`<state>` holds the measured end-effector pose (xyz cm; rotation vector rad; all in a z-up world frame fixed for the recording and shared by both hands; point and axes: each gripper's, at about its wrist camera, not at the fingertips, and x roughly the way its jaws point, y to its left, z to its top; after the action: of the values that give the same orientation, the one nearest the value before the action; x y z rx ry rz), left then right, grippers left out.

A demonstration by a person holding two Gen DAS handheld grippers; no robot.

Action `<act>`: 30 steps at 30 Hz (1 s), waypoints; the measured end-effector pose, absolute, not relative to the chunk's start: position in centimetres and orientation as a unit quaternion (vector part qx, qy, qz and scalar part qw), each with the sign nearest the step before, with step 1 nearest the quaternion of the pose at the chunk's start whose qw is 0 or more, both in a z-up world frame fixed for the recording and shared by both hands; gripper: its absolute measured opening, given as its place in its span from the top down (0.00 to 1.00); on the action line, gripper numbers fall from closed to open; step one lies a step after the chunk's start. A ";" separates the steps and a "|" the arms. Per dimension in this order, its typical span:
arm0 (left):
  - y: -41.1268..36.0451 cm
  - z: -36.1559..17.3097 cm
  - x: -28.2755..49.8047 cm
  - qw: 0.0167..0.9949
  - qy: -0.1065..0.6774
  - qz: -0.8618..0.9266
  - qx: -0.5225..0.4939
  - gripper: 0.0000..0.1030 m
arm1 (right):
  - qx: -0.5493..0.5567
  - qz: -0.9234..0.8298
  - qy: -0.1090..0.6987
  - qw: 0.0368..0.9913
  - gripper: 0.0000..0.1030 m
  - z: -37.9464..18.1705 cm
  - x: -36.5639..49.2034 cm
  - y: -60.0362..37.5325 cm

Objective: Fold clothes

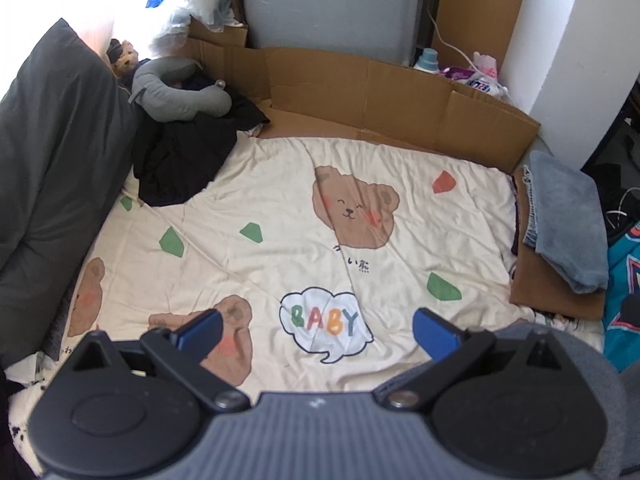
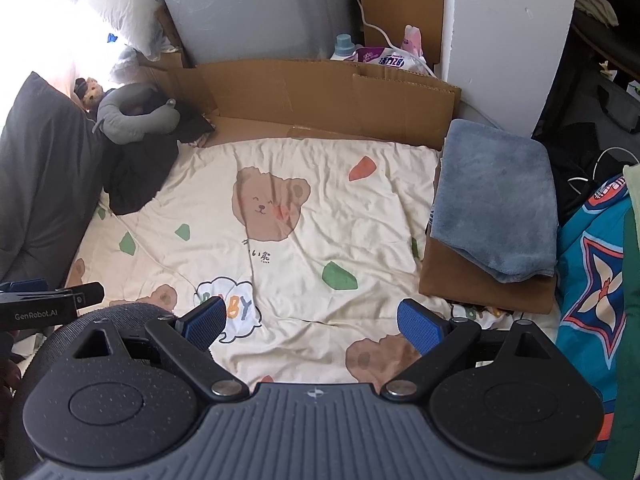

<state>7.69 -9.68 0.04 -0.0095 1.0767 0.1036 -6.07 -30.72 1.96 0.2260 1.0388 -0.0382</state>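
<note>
Both grippers, left (image 1: 316,332) and right (image 2: 312,324), hover wide open and empty over the bed (image 1: 248,272), so a blue towel (image 2: 496,204) looks folded at its right edge, while dark clothes (image 1: 180,160) wait crumpled in the far-left corner.

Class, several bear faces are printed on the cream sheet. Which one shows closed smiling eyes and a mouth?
The large central bear face, above the BABY cloud; the other bears lie partly hidden near the grippers.
</note>
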 end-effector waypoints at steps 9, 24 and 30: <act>-9.6 0.0 7.9 0.855 0.516 0.045 -0.006 0.01 | 0.108 -0.016 0.494 0.862 0.07 1.9 -6.1 -30.7; -9.7 -0.1 8.1 0.855 0.517 0.047 -0.006 0.01 | 0.109 -0.019 0.496 0.861 0.07 1.9 -6.1 -30.5; -9.4 -0.2 8.1 0.854 0.518 0.046 -0.009 0.01 | 0.108 -0.020 0.496 0.861 0.07 1.9 -6.1 -30.6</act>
<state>8.09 -9.38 -0.18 -0.0187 1.0903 0.0962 -6.07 -30.59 1.91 0.2272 1.0415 -0.0414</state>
